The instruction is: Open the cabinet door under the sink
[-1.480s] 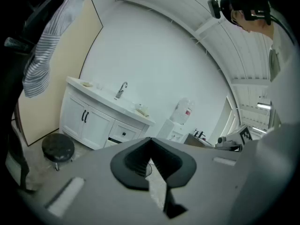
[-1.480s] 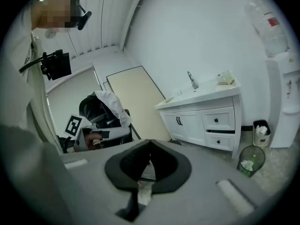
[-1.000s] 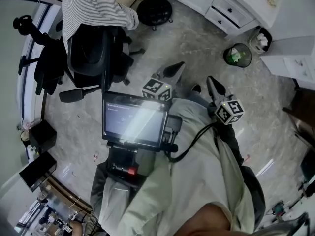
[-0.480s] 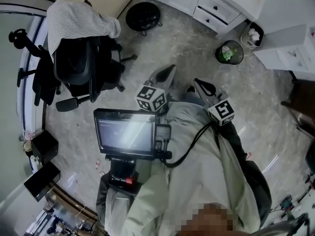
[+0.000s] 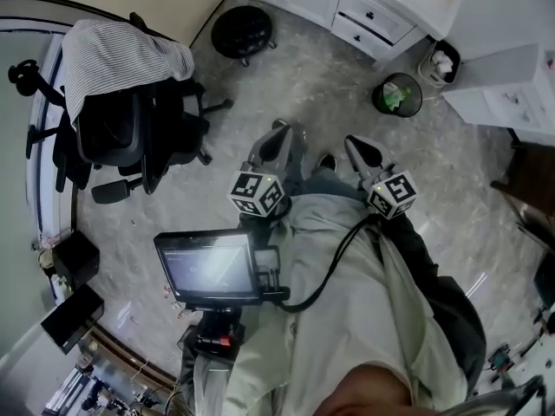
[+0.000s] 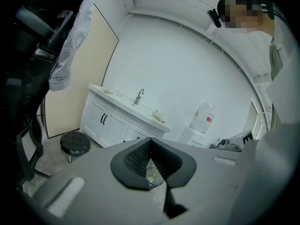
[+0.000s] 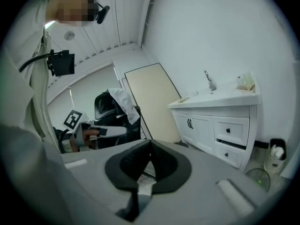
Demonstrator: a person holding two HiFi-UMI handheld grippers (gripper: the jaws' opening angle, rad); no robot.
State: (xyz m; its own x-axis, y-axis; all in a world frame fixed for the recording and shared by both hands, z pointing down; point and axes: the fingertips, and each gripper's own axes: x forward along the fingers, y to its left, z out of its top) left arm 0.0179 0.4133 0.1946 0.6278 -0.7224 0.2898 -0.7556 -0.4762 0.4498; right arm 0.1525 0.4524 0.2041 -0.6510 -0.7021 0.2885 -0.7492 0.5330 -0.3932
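We hold both grippers over the grey marbled floor (image 5: pixel 329 76), well apart from the white sink cabinet (image 7: pixel 213 102) at the wall. The left gripper (image 5: pixel 276 137) and the right gripper (image 5: pixel 362 150) both have the jaws pressed together, with nothing between them. The cabinet door (image 7: pixel 194 125) under the faucet (image 7: pixel 209 81) is closed; drawers (image 7: pixel 229 131) are beside it. A round black stool (image 5: pixel 241 31) stands near the cabinet, a waste bin (image 5: pixel 397 94) is at its other end, and an office chair (image 5: pixel 130 133) carries a striped shirt (image 5: pixel 121 59).
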